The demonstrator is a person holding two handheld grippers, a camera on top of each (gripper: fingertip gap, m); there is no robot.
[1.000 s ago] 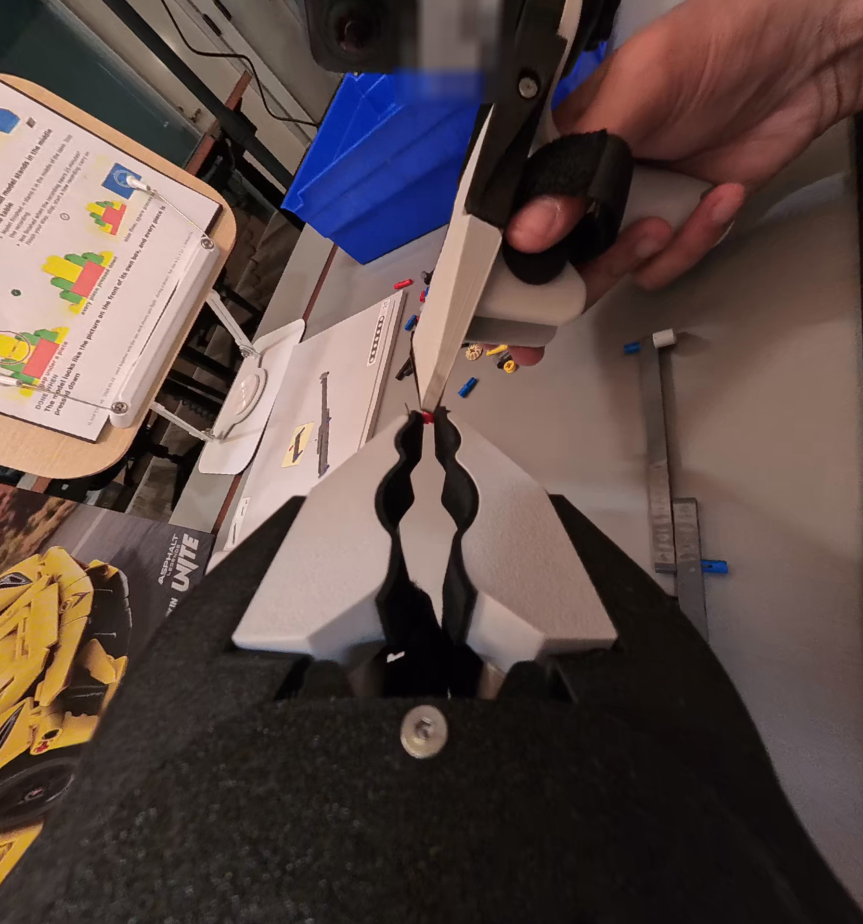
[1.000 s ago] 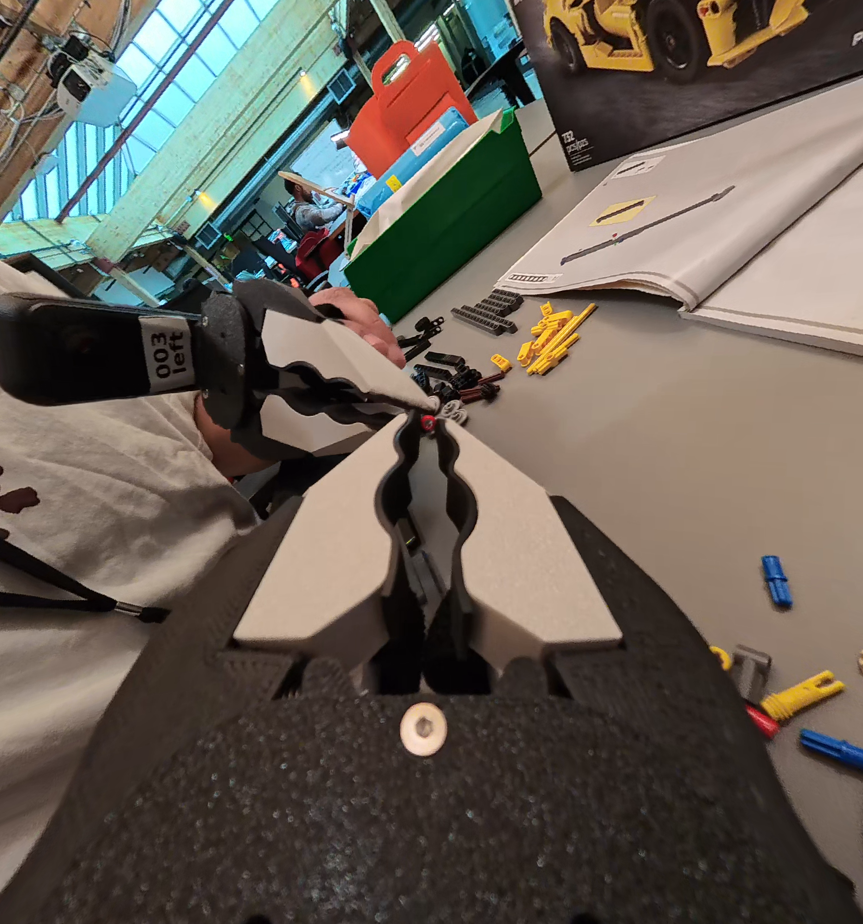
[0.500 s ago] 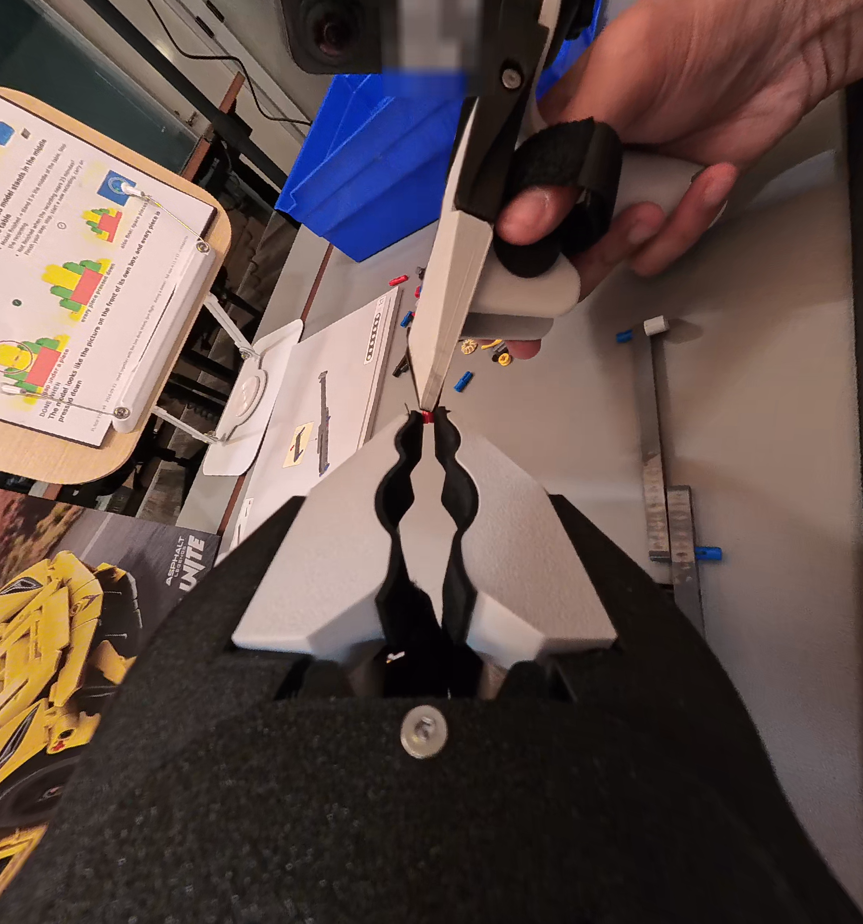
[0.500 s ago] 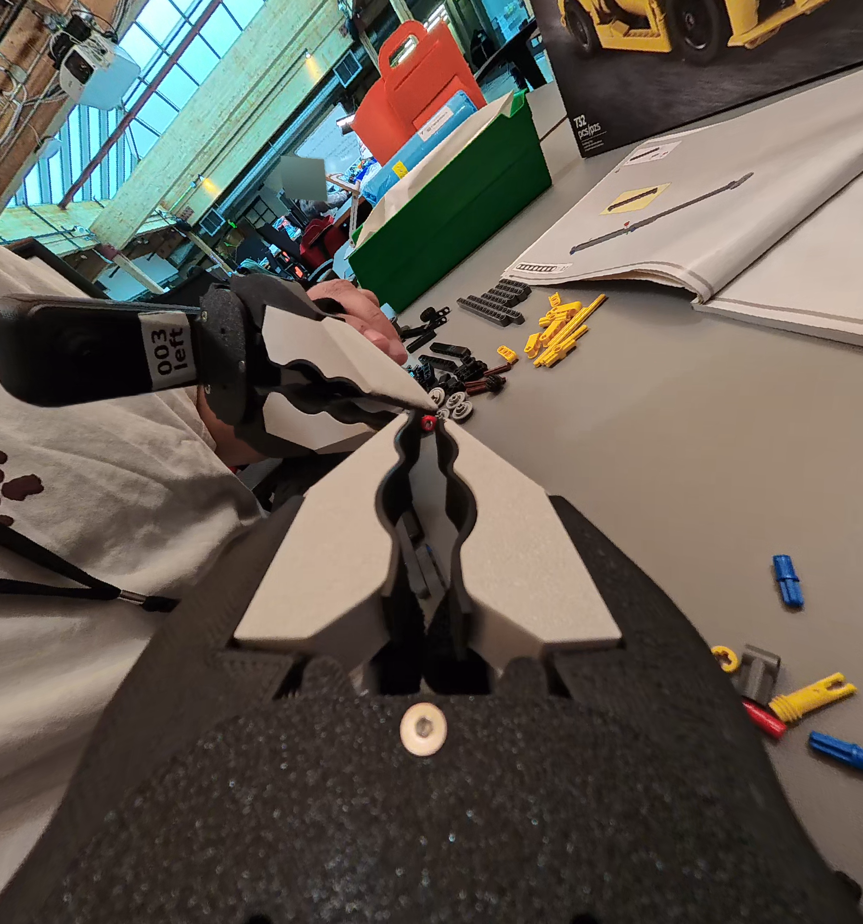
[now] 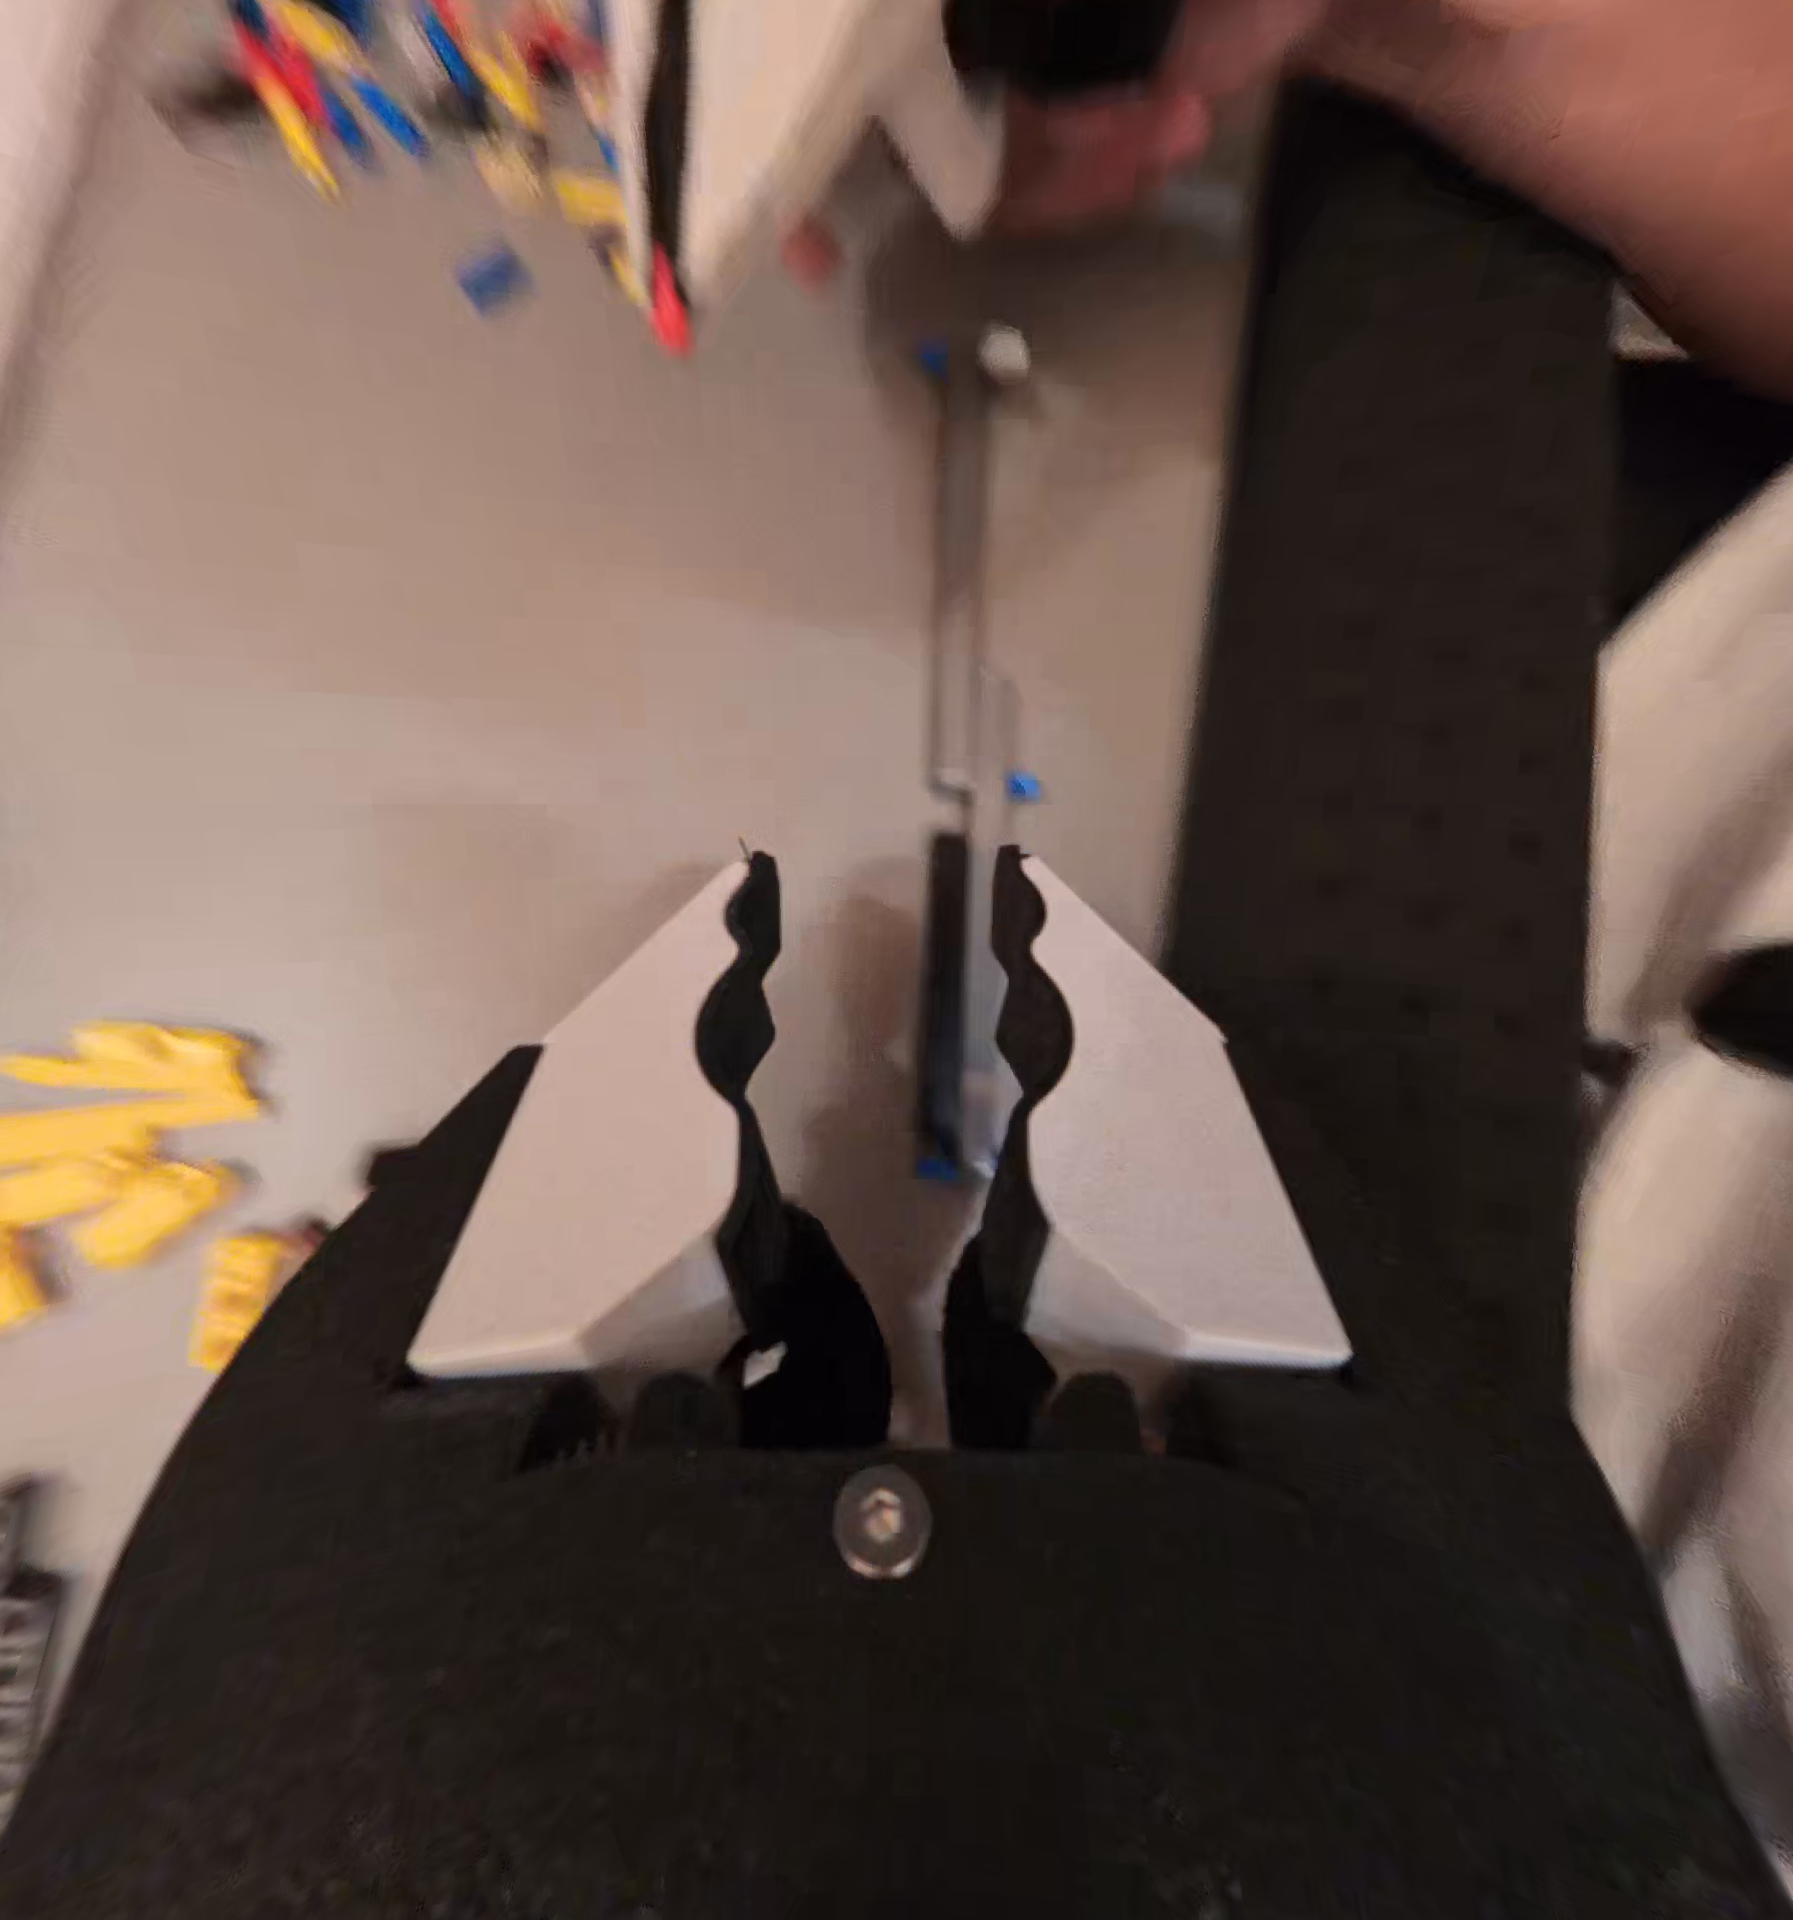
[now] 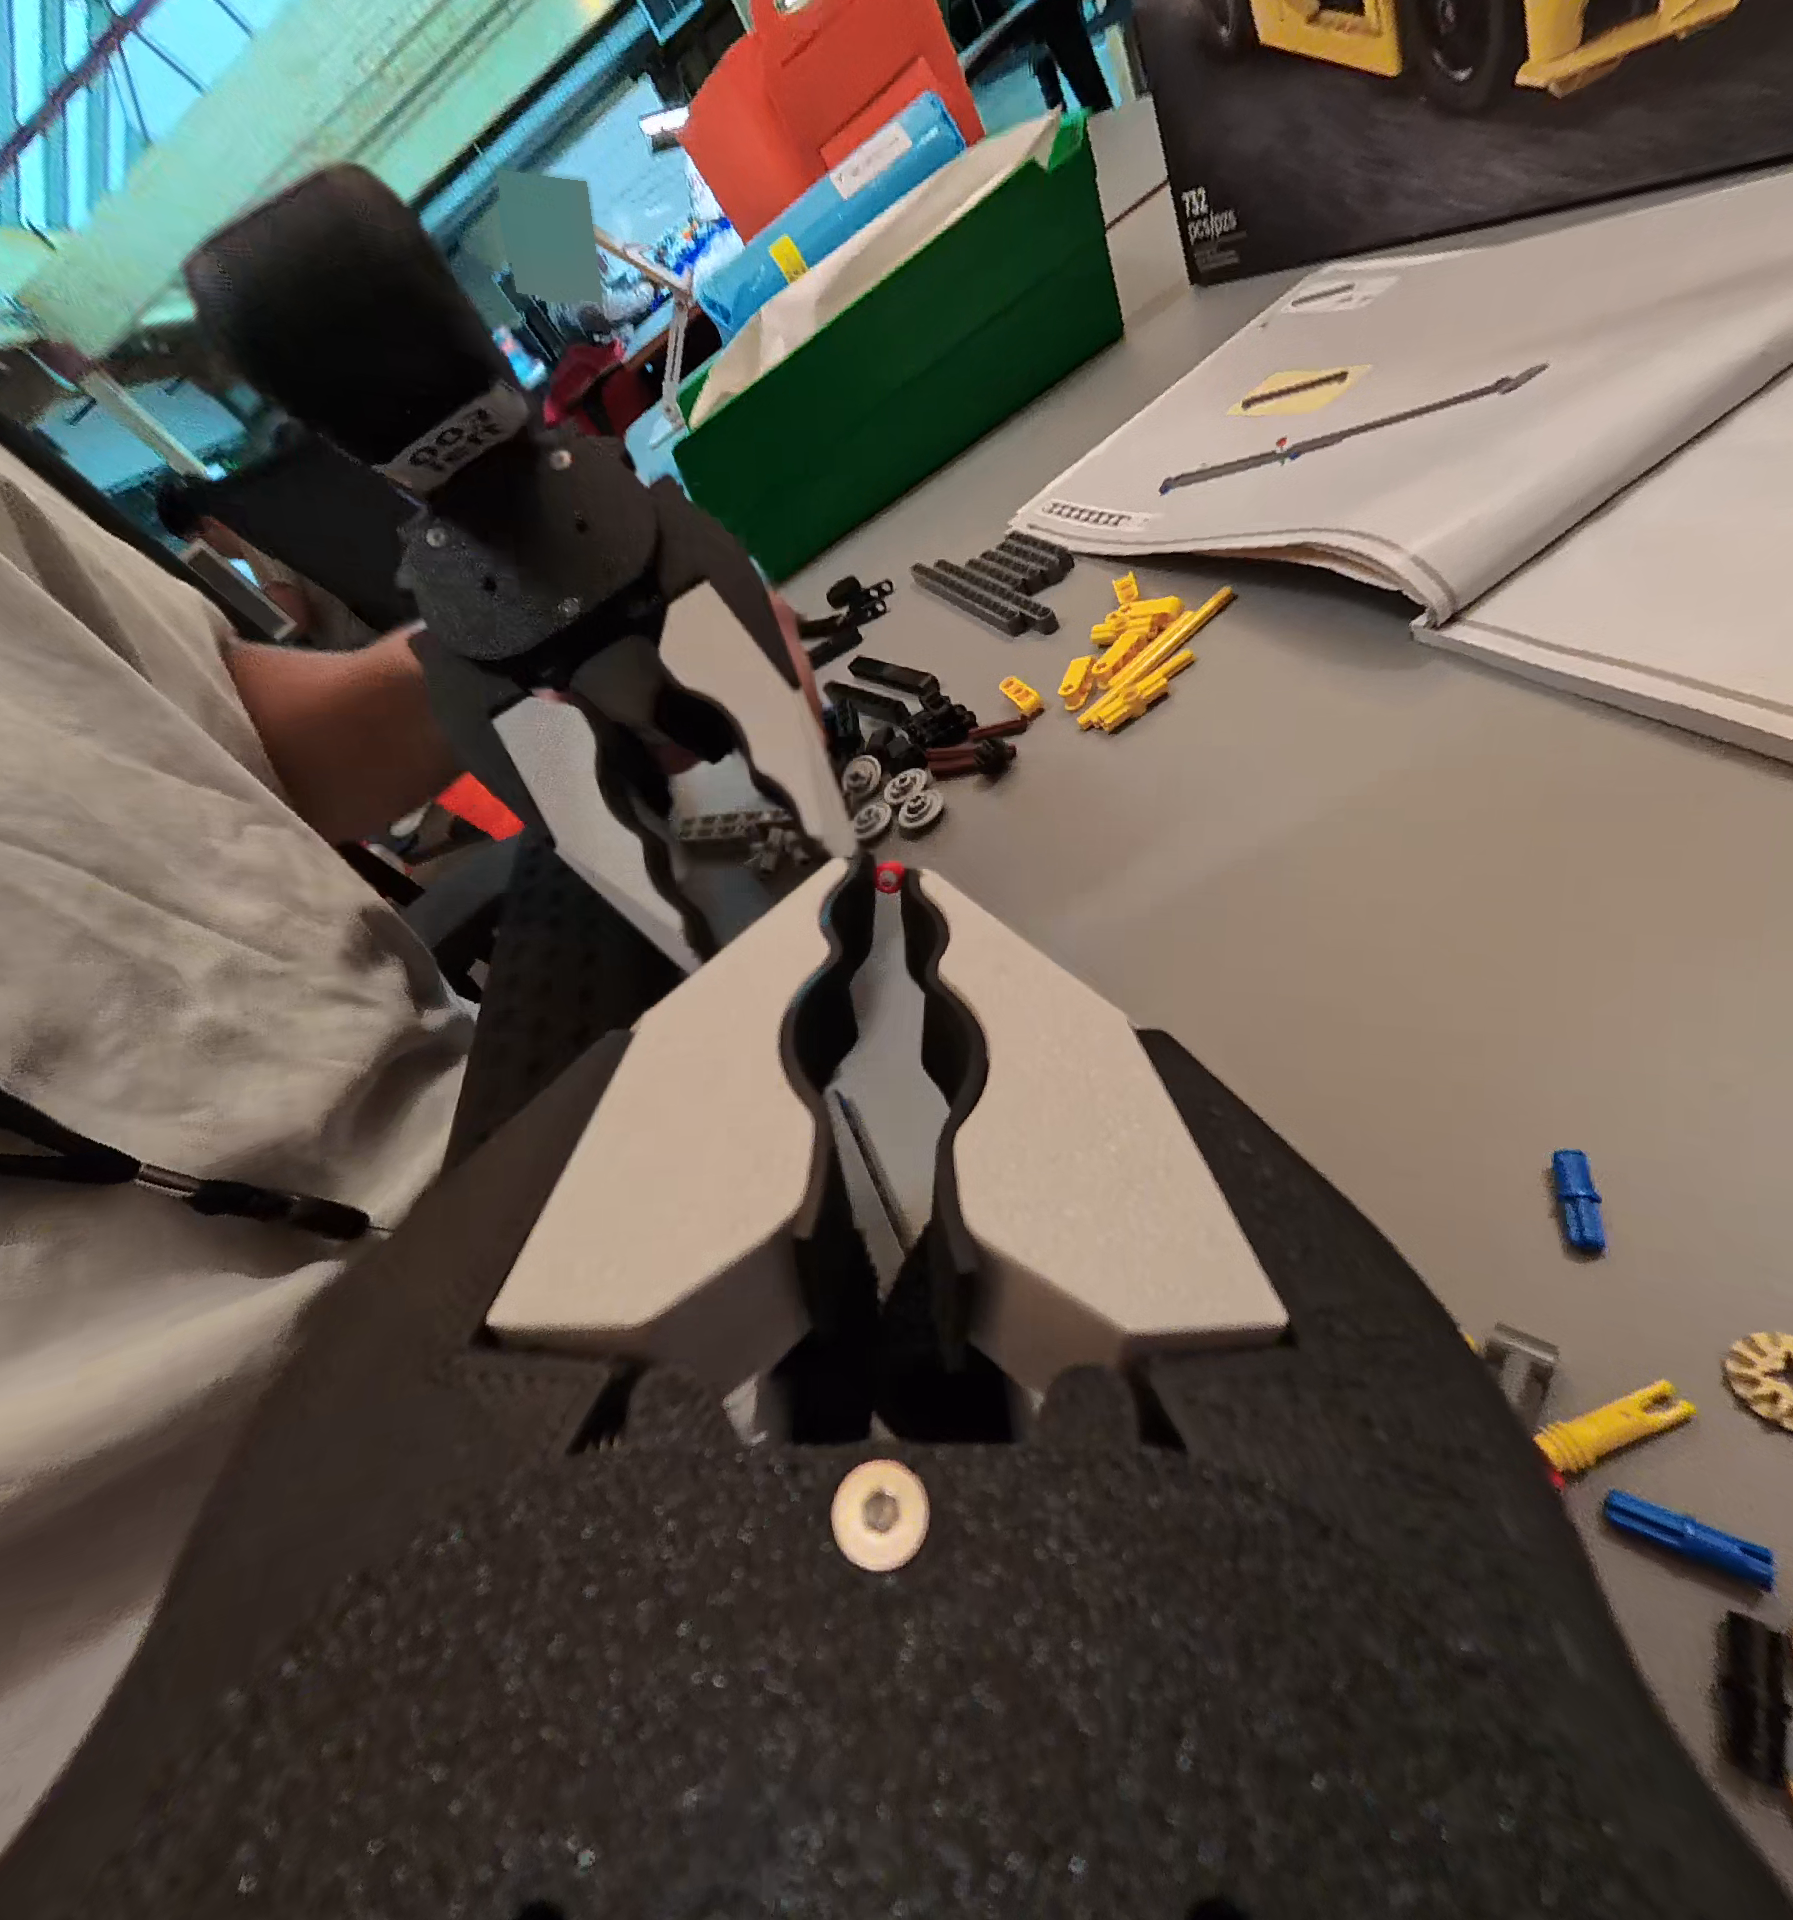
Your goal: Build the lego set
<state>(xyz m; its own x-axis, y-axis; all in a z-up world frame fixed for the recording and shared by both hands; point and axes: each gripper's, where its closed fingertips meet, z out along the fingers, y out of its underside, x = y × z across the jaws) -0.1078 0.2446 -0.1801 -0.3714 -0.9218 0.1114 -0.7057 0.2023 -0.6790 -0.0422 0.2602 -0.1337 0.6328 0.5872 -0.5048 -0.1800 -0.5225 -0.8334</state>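
My right gripper (image 6: 887, 883) is shut on a small red pin (image 6: 887, 876), pinched at its very fingertips above the grey table (image 6: 1287, 935). The pin also shows blurred at that gripper's tip in the left wrist view (image 5: 668, 301). My left gripper (image 5: 884, 857) is open and empty, and its view is motion-blurred. It hovers over a long grey beam assembly (image 5: 959, 582) with blue pins, which lies on the table and runs under the gap between the fingers. In the right wrist view the left gripper (image 6: 762, 894) stands open just beside the red pin.
Yellow pieces (image 6: 1131, 655), black beams (image 6: 996, 582) and grey wheel hubs (image 6: 897, 800) lie mid-table. An open instruction booklet (image 6: 1391, 457), a green bin (image 6: 902, 384) and the set's box (image 6: 1494, 104) stand behind. Loose blue pins (image 6: 1578, 1200) lie at the right. The tips of one gripper are about 9 cm away from the tips of the other.
Both grippers pinched the red pin before. My left gripper has opened, let go of it and swung away over the grey beam. My right gripper keeps the pin.
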